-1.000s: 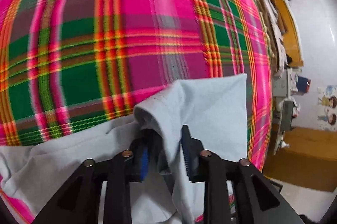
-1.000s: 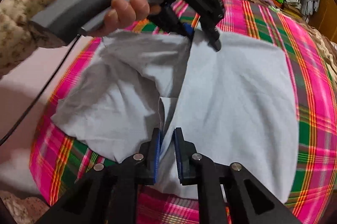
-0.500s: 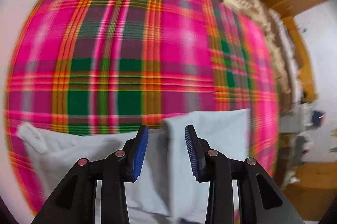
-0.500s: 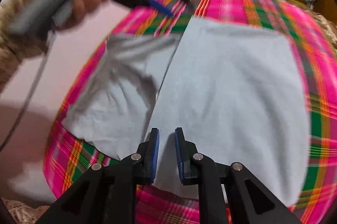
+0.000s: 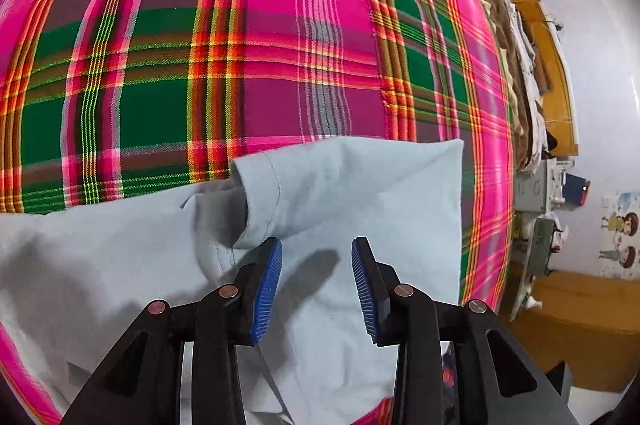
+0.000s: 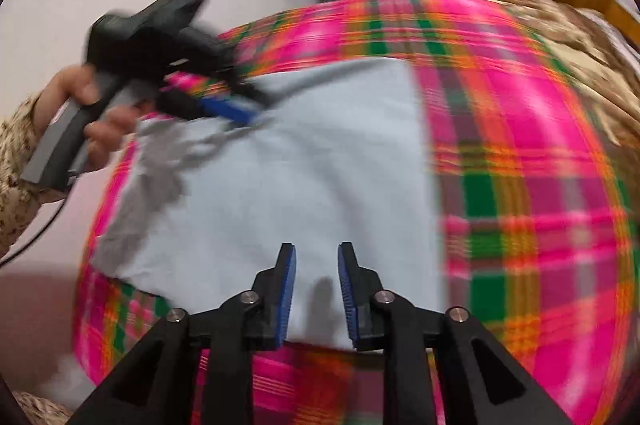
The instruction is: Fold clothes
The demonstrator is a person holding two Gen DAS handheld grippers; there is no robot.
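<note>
Pale blue shirt (image 5: 344, 225) spread on a pink-and-green plaid blanket (image 5: 248, 37), partly folded — one side laid over flat, with a straight edge and a square corner toward the blanket's far right. Hemmed sleeve (image 5: 260, 193) doubled back near the middle of the shirt, a creased grey-shadowed flap to its left. Soft wrinkles throughout, no print visible.

Left gripper (image 5: 316, 279) just above the shirt beside the sleeve, blue pads apart, nothing between them; seen from the right wrist view (image 6: 236, 113) blurred, in a hand (image 6: 96, 113) over the shirt's far left corner. Right gripper (image 6: 316, 289) over the shirt's near edge, jaws opening, nothing pinched — cloth only beneath.

A second ago both pairs of pads closed on folds of the shirt, the left on the bunched sleeve, the right on the near-edge fold; now both let go, and the shirt lying flatter on the blanket.
</note>
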